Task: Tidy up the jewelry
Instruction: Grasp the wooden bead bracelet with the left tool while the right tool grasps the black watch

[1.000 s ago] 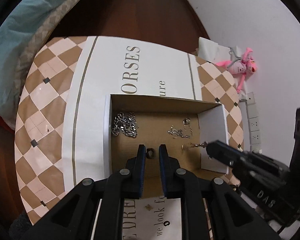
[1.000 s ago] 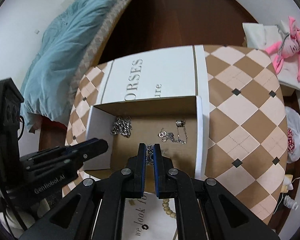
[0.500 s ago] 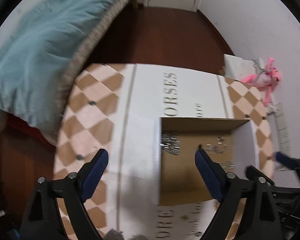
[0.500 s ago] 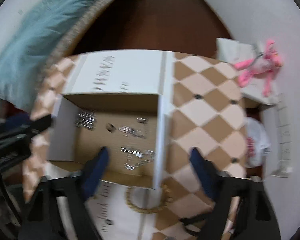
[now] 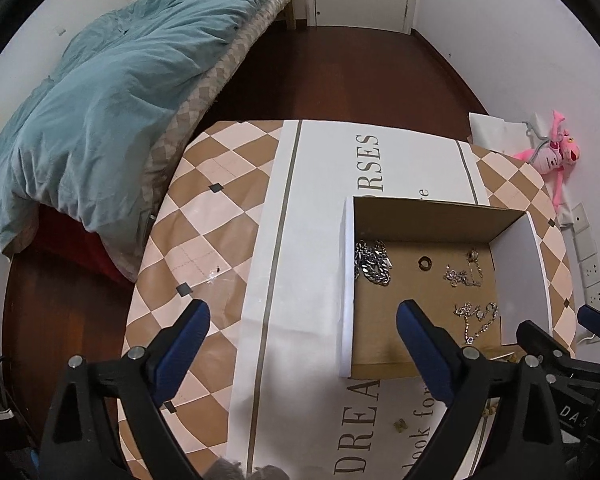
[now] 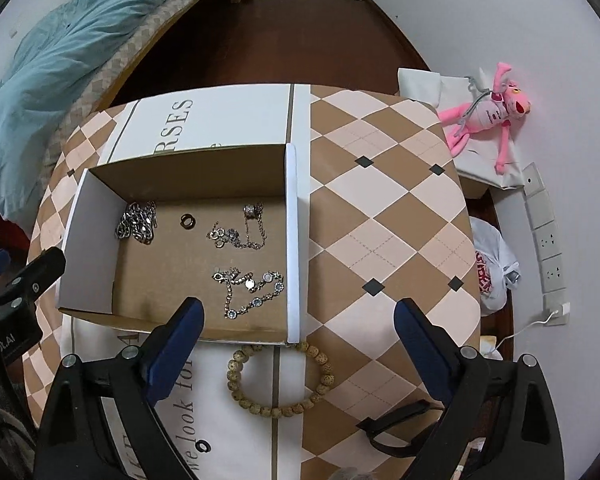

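Observation:
An open cardboard box (image 5: 432,220) (image 6: 188,168) sits on a white printed mat. Inside lie a thick silver chain (image 5: 374,266) (image 6: 138,222), a dark ring (image 5: 425,263) (image 6: 187,221), a thin chain with a bead (image 5: 464,274) (image 6: 240,232) and a stone-set bracelet (image 5: 476,318) (image 6: 248,288). A wooden bead bracelet (image 6: 234,378) lies on the mat just in front of the box. My left gripper (image 5: 302,308) hovers over the box's left wall, its jaws opening with nothing between them. My right gripper (image 6: 298,304) stands open and unloaded above the box's right wall.
The checkered tablecloth (image 6: 380,216) spreads to the right of the box. A small gold piece (image 5: 400,426) lies on the mat. A bed with a teal duvet (image 5: 100,100) is at the left. A pink plush toy (image 6: 488,116) and wall sockets (image 6: 548,240) are at the right.
Both grippers were shut low inside the box, the left on the dark ring and the right on a chain. Both have opened wide, let go and drawn back and tilted up.

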